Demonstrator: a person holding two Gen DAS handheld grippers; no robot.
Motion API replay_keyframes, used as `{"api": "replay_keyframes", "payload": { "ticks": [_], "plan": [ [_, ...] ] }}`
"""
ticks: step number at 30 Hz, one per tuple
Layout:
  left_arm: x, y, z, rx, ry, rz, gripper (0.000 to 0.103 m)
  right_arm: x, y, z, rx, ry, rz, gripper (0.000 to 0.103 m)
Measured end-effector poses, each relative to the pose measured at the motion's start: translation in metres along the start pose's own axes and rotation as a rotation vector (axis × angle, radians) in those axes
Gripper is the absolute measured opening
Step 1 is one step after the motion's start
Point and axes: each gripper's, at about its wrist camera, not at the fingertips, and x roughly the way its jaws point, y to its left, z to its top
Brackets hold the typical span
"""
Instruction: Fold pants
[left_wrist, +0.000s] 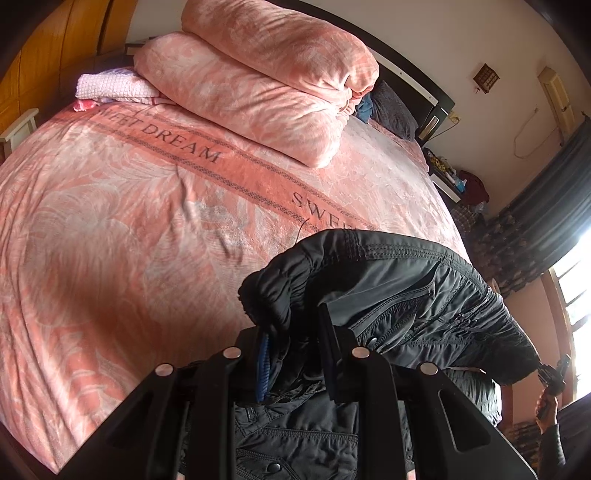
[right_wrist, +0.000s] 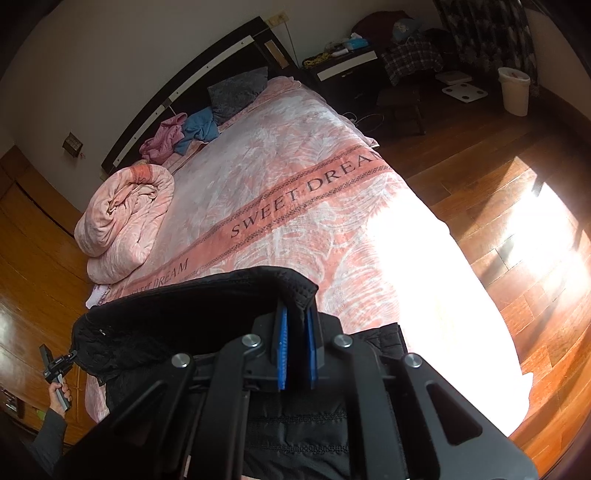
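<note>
The black padded pants (left_wrist: 399, 295) hang in the air above the near edge of the bed (left_wrist: 129, 229), stretched between the 2 grippers by their waistband.

In the left wrist view, the left gripper (left_wrist: 295, 354) has its fingers (left_wrist: 261, 363) closed on a bunched, elasticated end of the waistband, with dark cloth filling the gap between the blue pad and the other black finger. From there the waistband runs right, past a zip and a slanted pocket, to the right gripper (left_wrist: 554, 373), seen small at the far right edge with the person's hand below it. The rest of the pants drops down under the left gripper, where a snap button shows.

In the right wrist view, the right gripper (right_wrist: 295, 343) holds the other end of the waistband: its 2 blue-padded fingers (right_wrist: 282, 350) stand narrow, with a stitched black edge curling over their tips. The pants (right_wrist: 177, 314) stretch left to the left gripper (right_wrist: 61, 363), held by a hand in a grey sleeve.

A pink bedspread with the words SWEET DREAM covers the bed. A folded pink duvet (left_wrist: 266, 77) lies at the far side, near a dark headboard (right_wrist: 177, 99). To the right is a sunlit wooden floor (right_wrist: 498, 206).
</note>
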Motion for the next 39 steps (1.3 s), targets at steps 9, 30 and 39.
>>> {"api": "replay_keyframes", "payload": {
  "ticks": [9, 30, 39],
  "plan": [
    [-0.016, 0.001, -0.032, 0.067, -0.017, 0.017, 0.023, -0.02, -0.019, -0.042, 0.058, -0.02, -0.003, 0.009],
    [-0.012, 0.025, -0.133, 0.201, 0.066, 0.169, 0.053, -0.013, -0.07, -0.149, 0.174, 0.082, -0.092, 0.024],
    [-0.01, 0.09, -0.152, -0.006, 0.094, 0.419, 0.089, -0.02, -0.08, -0.181, 0.258, 0.107, -0.145, 0.066]
  ]
}}
